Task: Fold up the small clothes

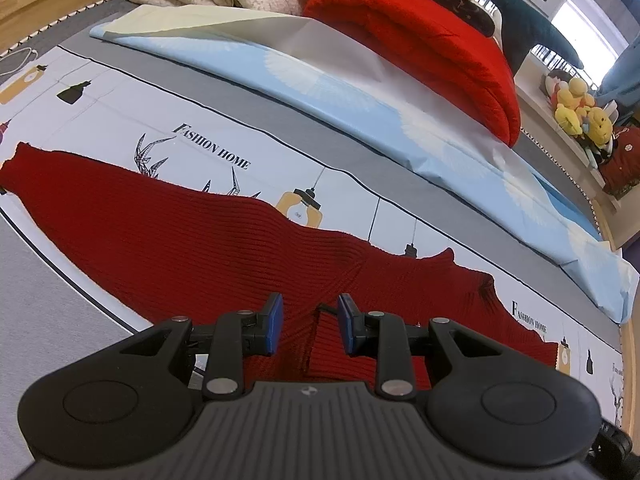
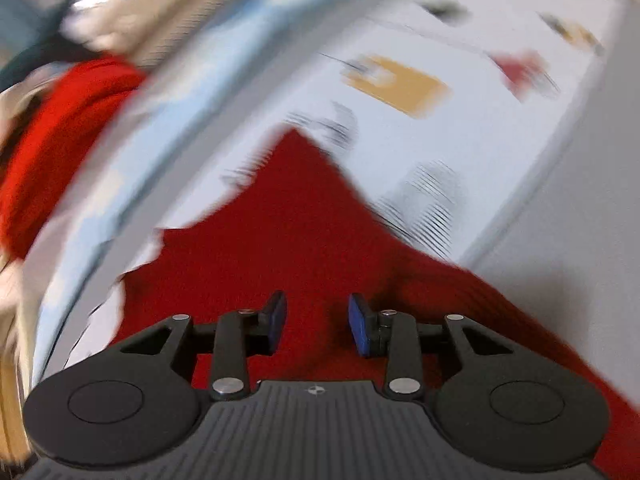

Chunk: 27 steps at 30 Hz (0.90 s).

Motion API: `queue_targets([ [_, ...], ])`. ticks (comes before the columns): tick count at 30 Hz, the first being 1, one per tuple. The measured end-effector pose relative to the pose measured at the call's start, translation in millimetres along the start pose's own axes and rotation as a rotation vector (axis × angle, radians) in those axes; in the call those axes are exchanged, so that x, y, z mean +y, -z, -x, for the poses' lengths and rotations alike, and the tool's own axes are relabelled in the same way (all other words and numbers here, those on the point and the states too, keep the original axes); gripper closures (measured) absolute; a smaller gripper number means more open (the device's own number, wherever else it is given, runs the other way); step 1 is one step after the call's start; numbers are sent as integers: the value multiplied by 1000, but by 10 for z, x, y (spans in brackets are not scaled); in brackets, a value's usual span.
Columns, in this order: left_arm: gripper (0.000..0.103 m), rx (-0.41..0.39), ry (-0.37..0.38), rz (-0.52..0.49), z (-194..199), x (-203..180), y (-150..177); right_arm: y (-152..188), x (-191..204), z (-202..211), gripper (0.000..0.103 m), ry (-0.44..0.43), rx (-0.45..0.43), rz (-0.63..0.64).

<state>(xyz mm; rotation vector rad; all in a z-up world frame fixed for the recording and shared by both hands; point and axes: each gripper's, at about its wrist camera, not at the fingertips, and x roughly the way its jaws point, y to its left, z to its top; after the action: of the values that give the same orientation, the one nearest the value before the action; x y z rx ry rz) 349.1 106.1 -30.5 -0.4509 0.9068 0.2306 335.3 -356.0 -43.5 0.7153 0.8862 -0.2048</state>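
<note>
Left wrist view: sweater (image 1: 168, 224) is still being laid out flat, nothing folded yet. Left gripper (image 1: 308, 322) and right gripper (image 2: 318, 320) are being held open, empty.

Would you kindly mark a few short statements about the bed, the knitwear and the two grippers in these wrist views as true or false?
1. The dark red knit garment lies spread on the printed bedsheet. True.
2. The bedsheet carries the words "FASHION HOME". True.
3. The folded bright red blanket sits in front of the left gripper, touching its fingers. False: it lies far back, beyond the light blue folded cover.
4. The right wrist view is sharp. False: its background is blurred, though the right gripper shows clearly over red knit.
5. The left gripper's blue pads are pressed together. False: a gap shows between them, with knit fabric behind.
</note>
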Motion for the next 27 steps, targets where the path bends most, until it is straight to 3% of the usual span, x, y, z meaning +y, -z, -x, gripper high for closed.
queue_targets([
  [3,70,2,-4,-4,-2,5,7,-47,63,-89,59,15,-85,109],
  [4,70,3,-5,-5,-3,7,8,-61,-9,-209,57,44,-53,100],
  [6,70,5,-6,-9,-10,14,2,-50,-239,-515,62,87,121,25],
  [7,70,6,-7,-9,-11,21,-5,-23,-297,-536,62,100,150,-10],
  [11,70,0,-2,-5,6,36,-22,10,-127,-347,52,83,86,53],
  [13,70,2,-4,-8,3,37,-16,27,-63,-325,36,55,61,105],
  [15,70,7,-4,-8,-4,50,-10,35,-104,-479,34,71,121,118],
  [17,70,6,-8,-9,0,67,-17,84,-182,-554,38,156,189,107],
  [19,70,-1,-14,-14,9,94,-34,83,-69,-415,38,145,158,136],
  [21,70,-4,-26,-21,9,122,-44,96,152,-211,36,65,116,234],
  [24,70,0,-45,-23,-4,182,-44,181,445,72,25,20,49,414],
  [27,59,0,-58,-21,-8,217,-41,282,577,255,22,31,8,528],
])
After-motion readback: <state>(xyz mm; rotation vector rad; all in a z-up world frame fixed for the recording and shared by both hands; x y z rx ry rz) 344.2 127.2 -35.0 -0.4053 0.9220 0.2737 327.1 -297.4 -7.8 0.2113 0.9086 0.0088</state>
